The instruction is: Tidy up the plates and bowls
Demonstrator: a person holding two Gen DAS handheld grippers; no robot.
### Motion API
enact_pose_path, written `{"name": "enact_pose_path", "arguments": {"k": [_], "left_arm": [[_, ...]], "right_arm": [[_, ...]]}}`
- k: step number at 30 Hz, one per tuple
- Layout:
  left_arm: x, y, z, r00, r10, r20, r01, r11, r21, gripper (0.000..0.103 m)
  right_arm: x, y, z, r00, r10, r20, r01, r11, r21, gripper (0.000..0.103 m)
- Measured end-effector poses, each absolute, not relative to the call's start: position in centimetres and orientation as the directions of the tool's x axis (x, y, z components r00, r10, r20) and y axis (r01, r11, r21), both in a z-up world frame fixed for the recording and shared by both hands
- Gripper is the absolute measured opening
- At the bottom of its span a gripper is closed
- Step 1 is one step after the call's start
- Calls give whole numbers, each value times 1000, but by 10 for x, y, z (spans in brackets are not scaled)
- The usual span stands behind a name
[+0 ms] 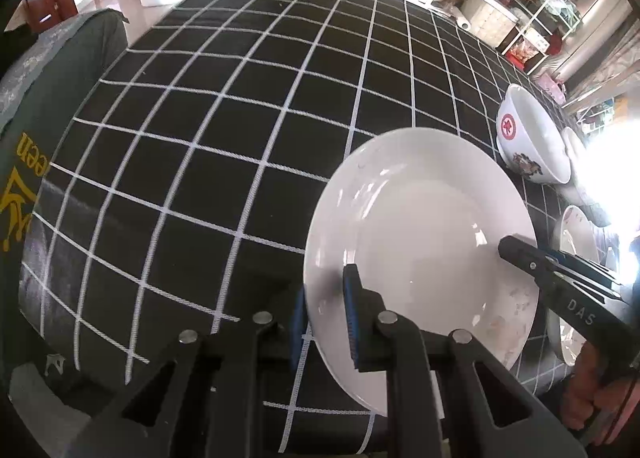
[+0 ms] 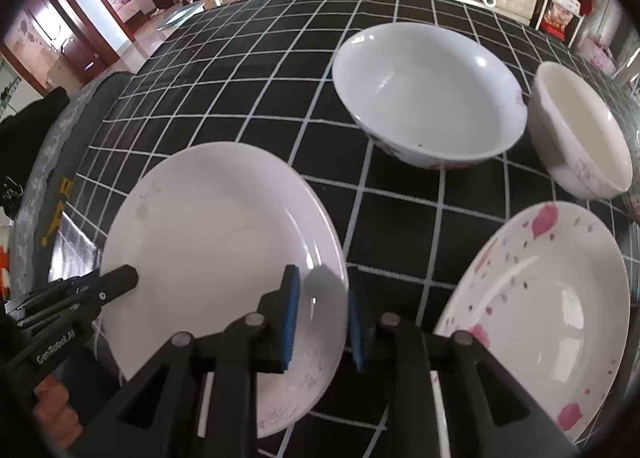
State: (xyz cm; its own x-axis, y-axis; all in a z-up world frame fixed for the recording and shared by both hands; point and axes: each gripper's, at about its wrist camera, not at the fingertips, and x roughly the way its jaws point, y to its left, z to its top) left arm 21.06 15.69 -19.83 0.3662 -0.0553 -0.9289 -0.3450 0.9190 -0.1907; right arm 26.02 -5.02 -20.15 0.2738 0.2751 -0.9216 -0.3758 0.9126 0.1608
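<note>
White round ceramic plate (image 2: 216, 250) is sitting gripped at both rims: left gripper (image 1: 326, 314) clenching its nine-o'clock edge, right gripper (image 2: 324, 322) clenching three o'clock, over black checked tablecloth (image 1: 240, 117).

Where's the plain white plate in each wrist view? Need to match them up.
Left wrist: plain white plate lower right of centre, the left gripper clamped on its near-left rim, the right gripper coming in from the right.
Right wrist: same plate lower left, the right gripper clamped on its right rim, the left gripper at its left edge.
Shared landmark: large white bowl on the black checked tablecloth.
</note>
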Motion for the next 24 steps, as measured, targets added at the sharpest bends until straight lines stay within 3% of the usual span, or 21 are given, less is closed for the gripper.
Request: {"name": "enact_pose_path", "arguments": {"k": [6,17,24], "left_arm": [[192,159,-168,405,-8,-914,-363,916,-169,16],[198,63,-132,449,-191,-873,-156,945,-287,16],[211,-1,-136,414,-230,-881,-21,965,-262,16]], "right_arm": [[246,-90,-163,355,247,-902,-340,932,122,27],[217,-180,-147,409,224,-884,-225,964,141,27],[209,-234,-153,418,185,-889,-133,981,142,27]]}}
